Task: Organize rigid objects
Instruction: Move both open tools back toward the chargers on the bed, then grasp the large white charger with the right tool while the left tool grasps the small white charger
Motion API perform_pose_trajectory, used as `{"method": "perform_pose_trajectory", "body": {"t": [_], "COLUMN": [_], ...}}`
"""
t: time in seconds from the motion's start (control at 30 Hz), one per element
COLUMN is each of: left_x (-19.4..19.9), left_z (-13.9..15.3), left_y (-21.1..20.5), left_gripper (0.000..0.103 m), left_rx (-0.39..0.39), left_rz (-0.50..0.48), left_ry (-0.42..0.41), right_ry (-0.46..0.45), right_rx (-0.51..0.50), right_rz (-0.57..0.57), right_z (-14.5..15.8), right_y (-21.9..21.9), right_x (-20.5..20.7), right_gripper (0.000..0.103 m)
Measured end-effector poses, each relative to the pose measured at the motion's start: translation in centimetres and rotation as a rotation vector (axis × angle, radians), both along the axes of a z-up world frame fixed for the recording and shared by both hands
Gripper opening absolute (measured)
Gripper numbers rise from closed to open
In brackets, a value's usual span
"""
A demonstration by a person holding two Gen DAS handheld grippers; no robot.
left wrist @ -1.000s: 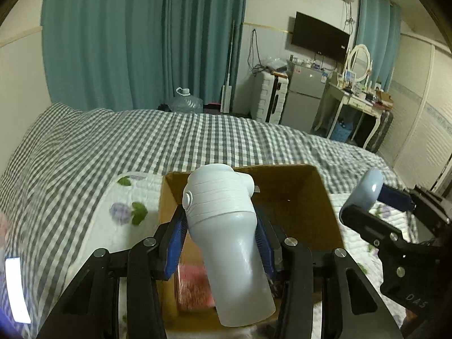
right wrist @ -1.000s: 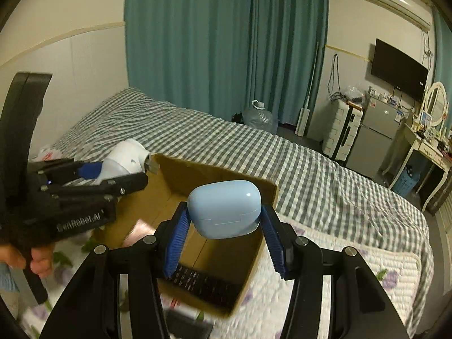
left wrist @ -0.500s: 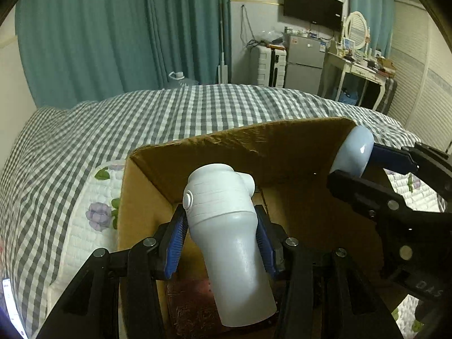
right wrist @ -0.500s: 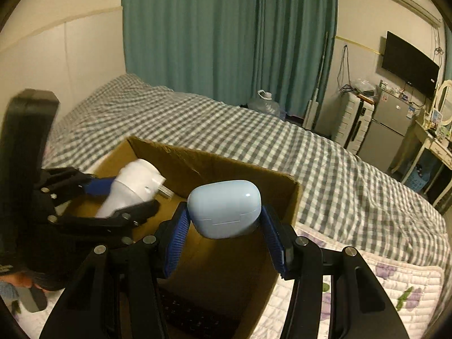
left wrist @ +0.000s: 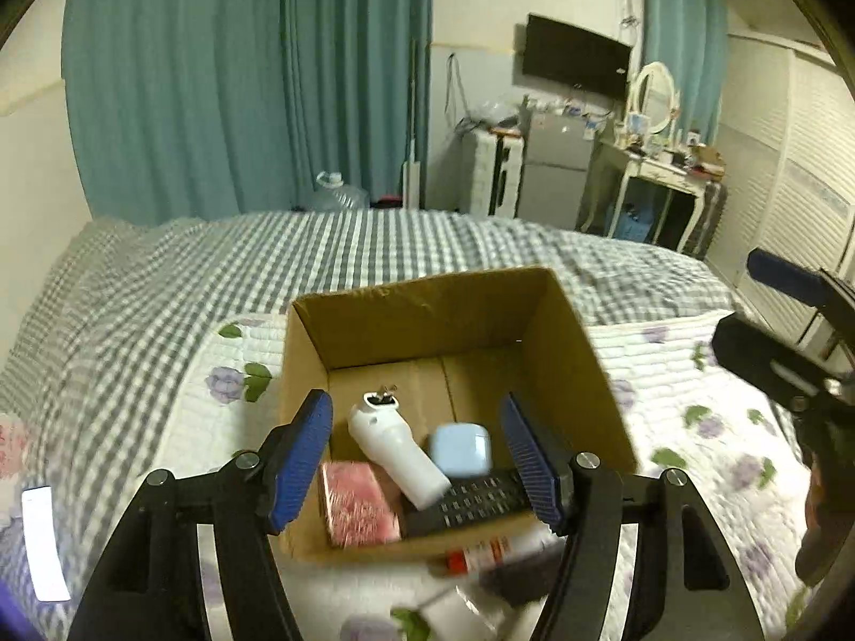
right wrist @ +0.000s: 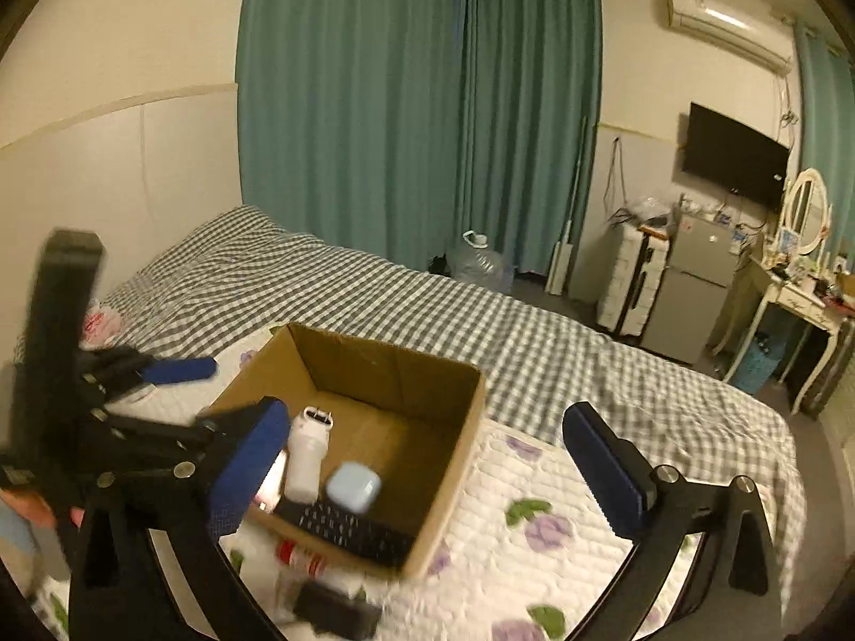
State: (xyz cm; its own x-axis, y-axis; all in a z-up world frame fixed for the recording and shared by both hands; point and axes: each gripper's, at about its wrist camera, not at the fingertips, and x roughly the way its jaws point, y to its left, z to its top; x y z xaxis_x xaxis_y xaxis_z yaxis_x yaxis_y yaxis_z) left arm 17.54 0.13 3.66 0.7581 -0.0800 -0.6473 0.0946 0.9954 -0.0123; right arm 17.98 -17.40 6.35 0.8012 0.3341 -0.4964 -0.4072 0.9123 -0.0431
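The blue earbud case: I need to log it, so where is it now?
The blue earbud case lies inside the cardboard box, between the white bottle and the black remote.

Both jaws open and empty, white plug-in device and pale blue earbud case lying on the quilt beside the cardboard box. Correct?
Not quite. The white plug-in device and pale blue earbud case lie inside the brown cardboard box, not beside it; the left wrist view shows it. Both jaws are open and empty.

teal curtains [right wrist: 417,107], wall tv [right wrist: 735,157]

Dim warm light, blurred fisheye edges
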Motion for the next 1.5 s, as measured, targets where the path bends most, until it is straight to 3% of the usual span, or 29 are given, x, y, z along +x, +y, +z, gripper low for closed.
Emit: {"method": "perform_pose_trajectory", "body": {"t": [0.13, 0.27, 0.47, 0.7, 0.87, 0.97, 1.1, 1.17, 1.23, 1.5], "left_x": [-4.1, -7.2, -9.2, -9.5, -9.0, -8.8, -8.5, -8.5, -8.6, -8.7], "left_z": [1.5, 0.9, -3.7, -10.8, -12.5, -12.9, -13.4, -13.4, -13.5, -13.4], "left_y": [-0.3, -0.4, 0.4, 0.5, 1.9, 2.3, 1.9, 1.6, 1.2, 0.2], "left_gripper": [0.071, 0.071, 0.071, 0.071, 0.071, 0.071, 0.071, 0.071, 0.071, 0.071], "left_rx": [0.006, 0.028, -0.013, 0.014, -0.039, -0.056, -0.035, -0.025, -0.007, 0.013], "left_rz": [-0.013, -0.013, 0.023, 0.062, 0.102, 0.121, 0.129, 0.123, 0.124, 0.143], "left_ry": [-0.019, -0.013, 0.077, 0.200, 0.259, 0.277, 0.296, 0.296, 0.297, 0.330], "right_ry": [0.012, 0.048, 0.133, 0.309, 0.394, 0.434, 0.505, 0.511, 0.518, 0.431], "right_rx": [-0.011, -0.022, -0.046, -0.077, -0.133, -0.148, -0.136, -0.150, -0.144, -0.135], "right_rz": [-0.014, -0.011, -0.004, 0.058, 0.112, 0.130, 0.154, 0.157, 0.175, 0.138], "right_z": [0.1, -1.3, -5.9, -14.9, -19.0, -20.1, -21.4, -21.6, -21.7, -19.3], "right_y": [-0.5, -0.5, 0.6, 2.8, 4.5, 4.9, 5.1, 5.2, 5.5, 3.5], "right_x": [-3.0, -5.5, -7.5, -6.8, -6.4, -6.1, -5.8, -6.1, -6.6, -8.7], "right_gripper": [0.103, 0.103, 0.103, 0.103, 0.102, 0.096, 0.077, 0.071, 0.058, 0.053]}}
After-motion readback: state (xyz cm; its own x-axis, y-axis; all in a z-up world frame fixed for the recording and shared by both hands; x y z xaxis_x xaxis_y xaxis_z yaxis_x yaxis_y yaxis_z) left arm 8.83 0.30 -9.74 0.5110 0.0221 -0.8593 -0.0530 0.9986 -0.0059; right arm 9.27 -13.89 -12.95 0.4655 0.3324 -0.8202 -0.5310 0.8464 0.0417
